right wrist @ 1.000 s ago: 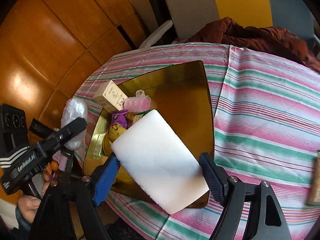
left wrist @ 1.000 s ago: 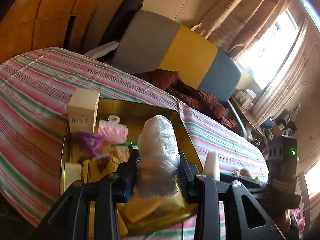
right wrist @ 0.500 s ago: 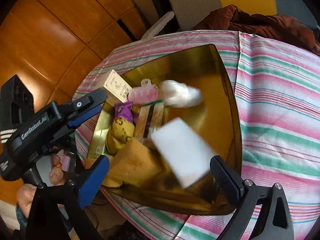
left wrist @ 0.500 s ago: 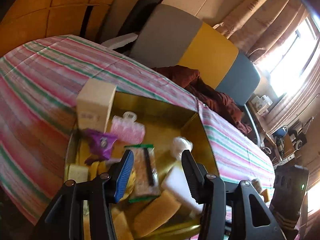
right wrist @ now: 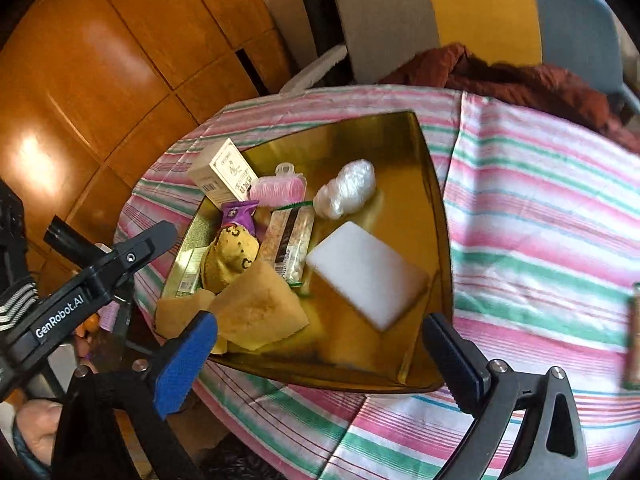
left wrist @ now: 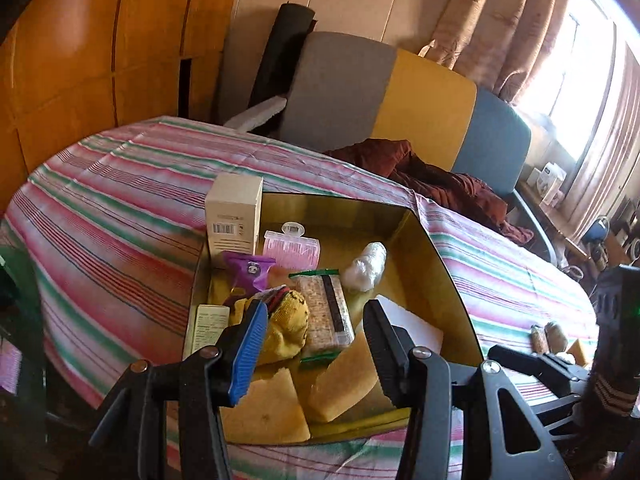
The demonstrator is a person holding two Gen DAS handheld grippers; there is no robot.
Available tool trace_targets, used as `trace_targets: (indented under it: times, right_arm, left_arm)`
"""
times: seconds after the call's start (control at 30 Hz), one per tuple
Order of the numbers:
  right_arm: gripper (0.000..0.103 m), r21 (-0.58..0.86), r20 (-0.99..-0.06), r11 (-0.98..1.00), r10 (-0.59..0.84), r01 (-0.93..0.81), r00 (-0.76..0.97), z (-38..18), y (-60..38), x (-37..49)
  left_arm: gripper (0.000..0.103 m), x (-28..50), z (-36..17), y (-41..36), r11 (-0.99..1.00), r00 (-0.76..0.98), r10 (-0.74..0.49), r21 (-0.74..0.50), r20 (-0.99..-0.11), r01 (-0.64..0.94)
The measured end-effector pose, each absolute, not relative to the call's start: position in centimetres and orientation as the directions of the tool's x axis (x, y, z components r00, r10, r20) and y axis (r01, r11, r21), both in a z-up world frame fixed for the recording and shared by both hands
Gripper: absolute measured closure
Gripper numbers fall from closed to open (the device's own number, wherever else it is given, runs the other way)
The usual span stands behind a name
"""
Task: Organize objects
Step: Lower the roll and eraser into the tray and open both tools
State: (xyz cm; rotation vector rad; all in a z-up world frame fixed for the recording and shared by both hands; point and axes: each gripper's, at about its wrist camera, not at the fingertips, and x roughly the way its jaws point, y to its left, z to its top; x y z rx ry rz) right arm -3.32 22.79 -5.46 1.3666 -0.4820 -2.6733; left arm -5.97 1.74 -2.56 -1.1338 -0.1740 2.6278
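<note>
A gold tray (right wrist: 434, 208) (left wrist: 440, 264) lies on the striped tablecloth and holds several items. A white sponge block (right wrist: 366, 274) (left wrist: 416, 326) and a clear plastic wad (right wrist: 346, 188) (left wrist: 366, 266) lie inside it, with yellow sponges (right wrist: 260, 308) (left wrist: 344, 380), a snack bar pack (right wrist: 290, 242), a pink hair roller (right wrist: 278, 190), a purple packet (left wrist: 248, 270) and a yellow knit piece (left wrist: 286, 324). A cream box (left wrist: 234, 212) stands at the tray's far left edge. My left gripper (left wrist: 316, 344) is open and empty above the tray's near side. My right gripper (right wrist: 316, 356) is open and empty over the tray's near rim.
The striped table (right wrist: 540, 208) stretches to the right, with small brown items (left wrist: 550, 336) near its right end. A grey, yellow and blue sofa (left wrist: 400, 96) with a dark red cloth (left wrist: 440, 180) stands behind. Wooden panelling (right wrist: 100, 80) lies to the left.
One second ago my left gripper held the plastic wad and my right gripper held the white sponge. Both opened and both things dropped into the tray. Both grippers have drawn back a little.
</note>
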Motion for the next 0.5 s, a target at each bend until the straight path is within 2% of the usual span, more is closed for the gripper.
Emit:
trace_targets:
  times: [0.5]
  right_arm:
    - [0.000, 0.146, -0.709, -0.988, -0.071, -0.048, -0.701, -3.2, 21.1, -0.5]
  left_arm:
    - [0.053, -2.5, -1.7, 2.9, -0.965, -0.682, 0.249, -0.121, -0.688, -0.231]
